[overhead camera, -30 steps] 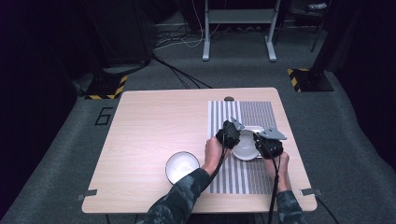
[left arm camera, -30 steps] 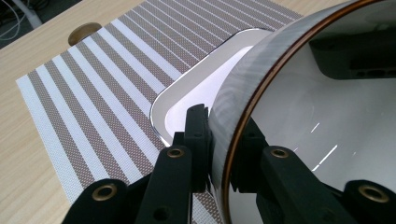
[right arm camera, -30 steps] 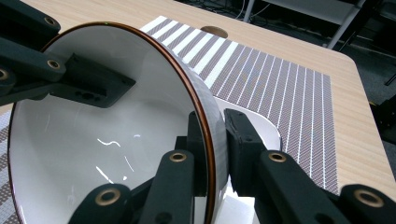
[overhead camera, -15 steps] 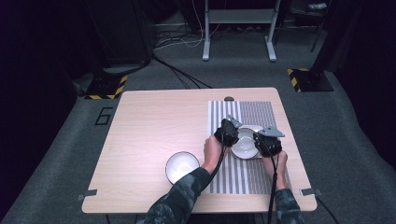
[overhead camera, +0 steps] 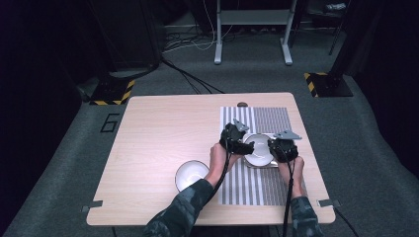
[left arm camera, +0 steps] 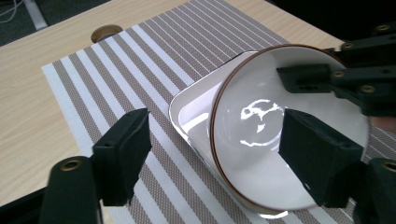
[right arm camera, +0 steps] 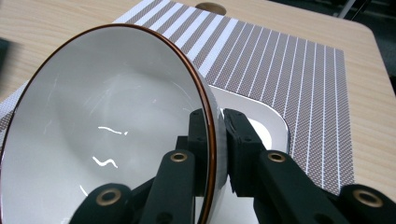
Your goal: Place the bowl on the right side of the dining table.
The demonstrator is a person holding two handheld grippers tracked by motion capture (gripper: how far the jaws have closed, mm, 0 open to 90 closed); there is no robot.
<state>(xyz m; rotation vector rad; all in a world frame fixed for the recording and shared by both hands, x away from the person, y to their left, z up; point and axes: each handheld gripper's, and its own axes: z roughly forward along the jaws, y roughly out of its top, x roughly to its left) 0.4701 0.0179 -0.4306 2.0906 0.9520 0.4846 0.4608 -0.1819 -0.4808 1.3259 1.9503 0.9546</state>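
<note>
Nearest to the person, two forearms in dark patterned sleeves [overhead camera: 180, 212] come up from the table's near edge onto the brown-and-white striped woven placemat [overhead camera: 257, 182], which I take as the landmark. Just off the placemat's left edge, on the light wooden table [overhead camera: 153, 133], stands a white round bowl with a dark rim [overhead camera: 191, 174], well apart from both hands.

Over the middle of the placemat, the right gripper [right arm camera: 215, 140] has its jaws pressed together on the rim of a second white bowl with a thin brown rim [right arm camera: 107, 135], one jaw inside and one outside. This bowl is tilted on its side, its opening turned toward the left hand, above a shallow white square plate with rounded corners [left arm camera: 196, 119] that lies on the placemat.

The left gripper [left arm camera: 215, 144] is on the other side of this bowl with its jaws spread wide, gripping nothing.

Beyond the placemat's far edge, a small round brown cap [left arm camera: 106, 33] sits in the tabletop.
</note>
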